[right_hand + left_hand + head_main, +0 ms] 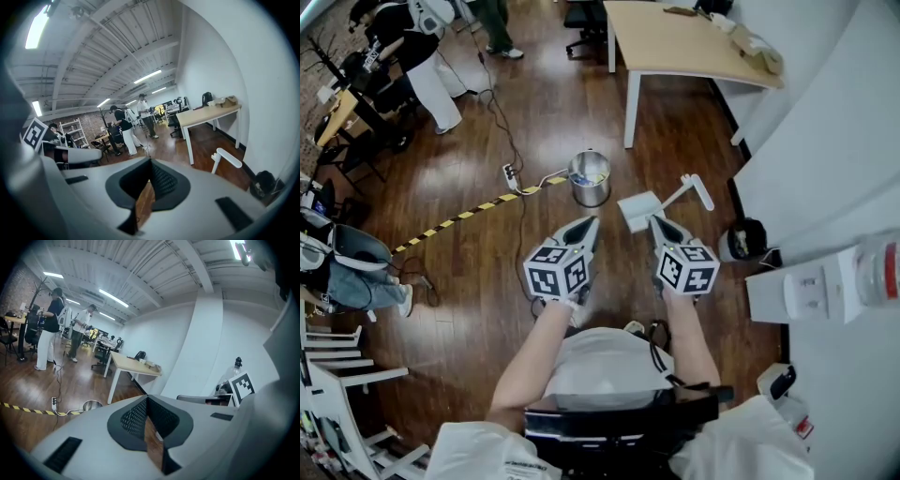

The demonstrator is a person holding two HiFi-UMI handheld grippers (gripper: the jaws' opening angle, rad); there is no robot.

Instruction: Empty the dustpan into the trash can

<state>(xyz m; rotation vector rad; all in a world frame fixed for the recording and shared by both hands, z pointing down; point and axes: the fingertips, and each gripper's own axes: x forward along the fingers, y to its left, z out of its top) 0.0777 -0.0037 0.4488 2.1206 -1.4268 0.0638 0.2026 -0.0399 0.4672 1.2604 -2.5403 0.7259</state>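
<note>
A round metal trash can stands on the wood floor ahead of me. Just right of it lies the white dustpan, its long handle angled up to the right. My left gripper hovers short of the can, shut and empty. My right gripper is shut too, its tip close to the pan's near edge and holding nothing. In the left gripper view the shut left gripper points past the can. In the right gripper view the right gripper is shut and the handle stands to the right.
A wooden table stands beyond the dustpan. A power strip with cables and yellow-black tape lie left of the can. A black object sits by the right wall. People work at the far left; white chairs are near left.
</note>
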